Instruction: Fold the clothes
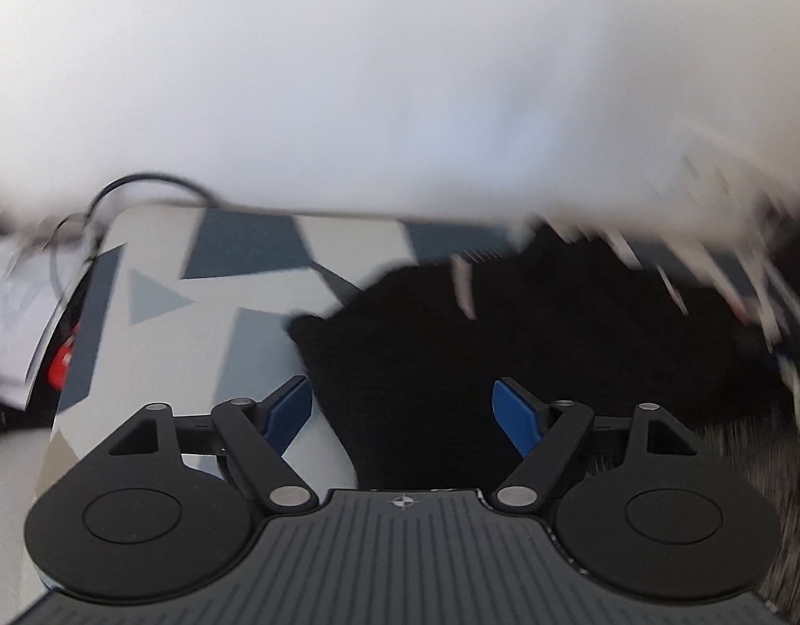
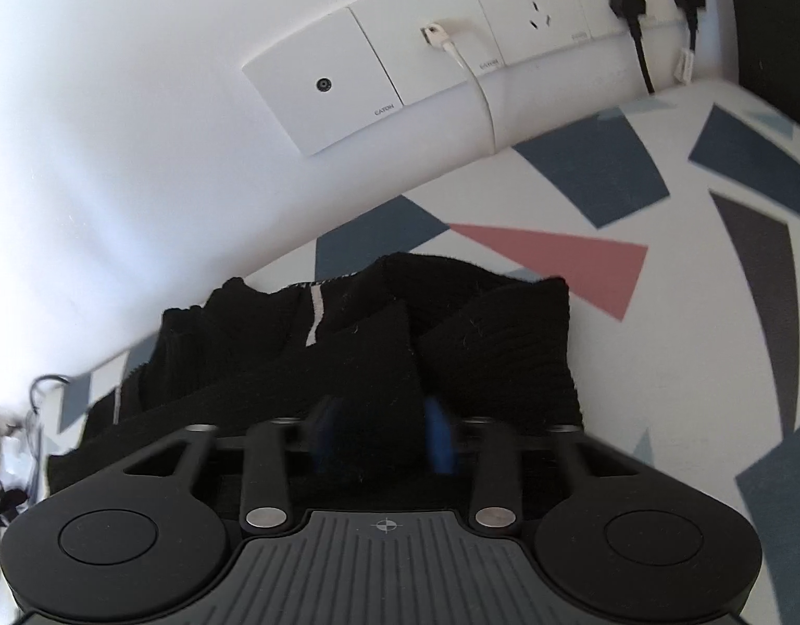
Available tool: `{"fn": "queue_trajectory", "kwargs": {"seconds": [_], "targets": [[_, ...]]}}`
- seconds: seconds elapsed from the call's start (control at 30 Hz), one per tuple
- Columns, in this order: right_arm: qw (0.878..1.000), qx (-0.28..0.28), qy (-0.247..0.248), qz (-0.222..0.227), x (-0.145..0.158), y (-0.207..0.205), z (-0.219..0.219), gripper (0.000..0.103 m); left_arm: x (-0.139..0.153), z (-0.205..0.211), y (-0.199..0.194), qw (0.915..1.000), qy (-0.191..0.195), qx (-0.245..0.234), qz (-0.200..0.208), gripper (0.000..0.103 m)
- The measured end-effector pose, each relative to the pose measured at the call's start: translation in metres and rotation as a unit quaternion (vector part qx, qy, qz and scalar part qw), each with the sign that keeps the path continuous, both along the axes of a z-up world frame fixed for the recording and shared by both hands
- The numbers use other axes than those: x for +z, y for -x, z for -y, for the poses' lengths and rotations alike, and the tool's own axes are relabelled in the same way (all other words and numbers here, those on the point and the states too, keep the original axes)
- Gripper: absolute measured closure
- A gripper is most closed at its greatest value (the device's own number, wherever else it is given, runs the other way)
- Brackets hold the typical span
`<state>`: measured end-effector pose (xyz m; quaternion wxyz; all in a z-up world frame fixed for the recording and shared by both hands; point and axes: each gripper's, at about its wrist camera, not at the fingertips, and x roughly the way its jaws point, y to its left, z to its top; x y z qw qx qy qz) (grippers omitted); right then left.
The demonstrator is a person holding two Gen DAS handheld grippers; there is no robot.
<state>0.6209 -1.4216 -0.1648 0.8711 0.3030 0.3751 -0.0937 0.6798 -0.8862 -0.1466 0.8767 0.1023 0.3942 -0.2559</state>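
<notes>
On the patterned tabletop [image 2: 676, 364], bunched up close to the wall, sits the black knit sweater [image 2: 379, 323]; chunky ribbed stuff with a thin pale stripe, so I'd guess soft, floppy, a bit heavy for cloth, and not slippery at all; it'll sag and drag rather than slide. The right gripper [image 2: 382, 435] looks clamped on a fold of it, blue pads pressed in from both sides, though that bit is blurry; the left gripper [image 1: 402, 414] is spread wide with nothing between its fingers, hovering just over the sweater's near edge. I'd grab a ribbed hem or cuff, since the thick edge gives more to pinch. Room-wise: lots of bare table off to the right in the right wrist view; the wall with sockets [image 2: 535, 5] and plugged cables [image 2: 637, 36] is right behind, so fold away from it; the left wrist view shows the table edge and loose wires [image 1: 139, 192] nearby.
</notes>
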Motion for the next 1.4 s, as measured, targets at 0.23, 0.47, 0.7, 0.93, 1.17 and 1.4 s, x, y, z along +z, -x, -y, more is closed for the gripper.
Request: {"fn": "queue_trajectory", "kwargs": {"seconds": [0.23, 0.47, 0.7, 0.93, 1.17, 1.4], "targets": [[0.998, -0.009, 0.033, 0.048, 0.028, 0.011, -0.008, 0.101, -0.039, 0.037, 0.047, 0.9749, -0.180, -0.102, 0.082, 0.029], [0.999, -0.009, 0.041, 0.027, 0.041, 0.041, -0.002, 0.101, -0.043, 0.015, 0.022, 0.9785, -0.191, -0.005, 0.077, 0.035], [0.998, -0.008, 0.054, -0.032, 0.015, 0.048, -0.004, 0.101, -0.043, 0.004, 0.016, 0.9802, -0.184, 0.009, 0.074, 0.034], [0.996, -0.014, 0.082, -0.015, 0.025, 0.045, -0.007, 0.078, -0.043, -0.002, 0.015, 0.9842, -0.164, 0.031, 0.060, 0.030], [0.995, 0.011, 0.097, -0.013, 0.016, 0.013, -0.014, 0.076, -0.042, -0.004, 0.016, 0.9849, -0.159, 0.046, 0.053, 0.028], [0.985, 0.030, 0.163, -0.049, 0.006, 0.000, -0.038, 0.034, -0.038, -0.003, 0.016, 0.9860, -0.154, 0.056, 0.030, 0.010]]}}
